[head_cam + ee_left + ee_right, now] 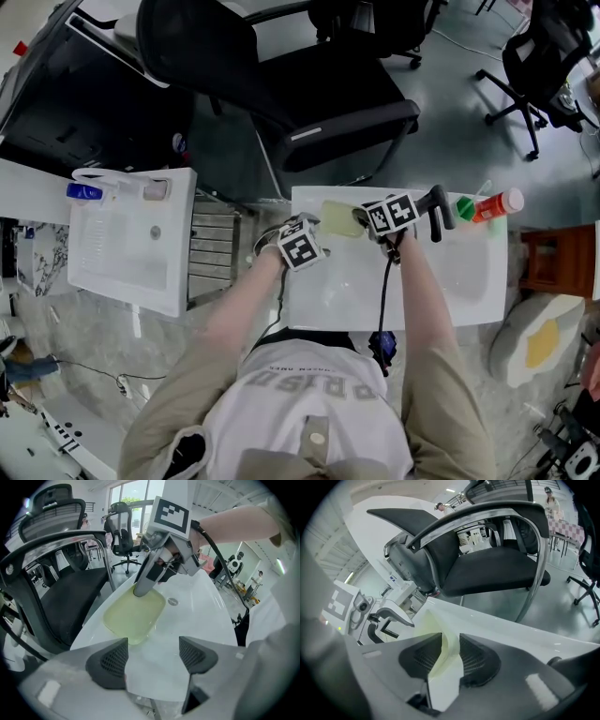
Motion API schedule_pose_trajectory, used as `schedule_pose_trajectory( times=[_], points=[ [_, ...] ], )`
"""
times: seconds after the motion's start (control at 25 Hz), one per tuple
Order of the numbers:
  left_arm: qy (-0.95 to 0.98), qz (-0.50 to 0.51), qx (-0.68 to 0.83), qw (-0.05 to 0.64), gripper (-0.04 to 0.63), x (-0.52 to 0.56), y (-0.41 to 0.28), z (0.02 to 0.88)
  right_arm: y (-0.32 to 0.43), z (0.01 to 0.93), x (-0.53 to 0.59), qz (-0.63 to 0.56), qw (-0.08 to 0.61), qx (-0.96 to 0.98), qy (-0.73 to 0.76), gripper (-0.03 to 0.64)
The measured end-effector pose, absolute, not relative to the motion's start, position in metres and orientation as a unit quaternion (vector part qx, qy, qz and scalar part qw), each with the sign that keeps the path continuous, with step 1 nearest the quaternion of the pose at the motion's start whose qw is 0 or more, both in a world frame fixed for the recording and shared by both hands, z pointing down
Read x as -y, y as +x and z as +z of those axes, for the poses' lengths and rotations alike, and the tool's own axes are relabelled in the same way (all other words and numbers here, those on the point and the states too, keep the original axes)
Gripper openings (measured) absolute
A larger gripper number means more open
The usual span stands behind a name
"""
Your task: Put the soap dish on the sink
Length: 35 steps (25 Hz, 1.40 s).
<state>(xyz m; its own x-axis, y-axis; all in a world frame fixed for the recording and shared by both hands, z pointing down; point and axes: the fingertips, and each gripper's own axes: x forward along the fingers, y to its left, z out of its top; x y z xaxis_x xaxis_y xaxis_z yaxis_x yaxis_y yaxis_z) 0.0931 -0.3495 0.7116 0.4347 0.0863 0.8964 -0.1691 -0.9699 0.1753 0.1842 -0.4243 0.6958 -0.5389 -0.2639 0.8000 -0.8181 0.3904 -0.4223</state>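
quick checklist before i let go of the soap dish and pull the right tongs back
1. Pale yellow translucent soap dish lies on the white ceramic sink's back ledge, inside its edge: ok.
2. Dish lying fully flat: cannot tell, the right tongs cover its far end.
3. Right tongs free of the dish: not ok, both pads touch its rim.
4. Left tongs open, empty, apart from the dish: ok.
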Motion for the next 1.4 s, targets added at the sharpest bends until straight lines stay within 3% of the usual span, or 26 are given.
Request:
schedule_pose_trajectory(
  times=[0.28,0.92,1.08,1.4],
  points=[
    [0.834,0.537,0.023,0.126,0.357,0.349,0.094,0.715,0.19,0.707,0.426,0.415,0.345,0.761,0.36,0.133],
    [0.827,0.547,0.022,0.129,0.357,0.354,0.1,0.718,0.202,0.714,0.438,0.336,0.398,0.769,0.372,0.107],
    [0.825,0.549,0.019,0.128,0.357,0.355,0.101,0.718,0.203,0.715,0.442,0.288,0.433,0.772,0.366,0.063],
    [0.826,0.548,0.019,0.131,0.357,0.355,0.101,0.718,0.199,0.714,0.448,0.277,0.431,0.78,0.359,0.063]
  ],
)
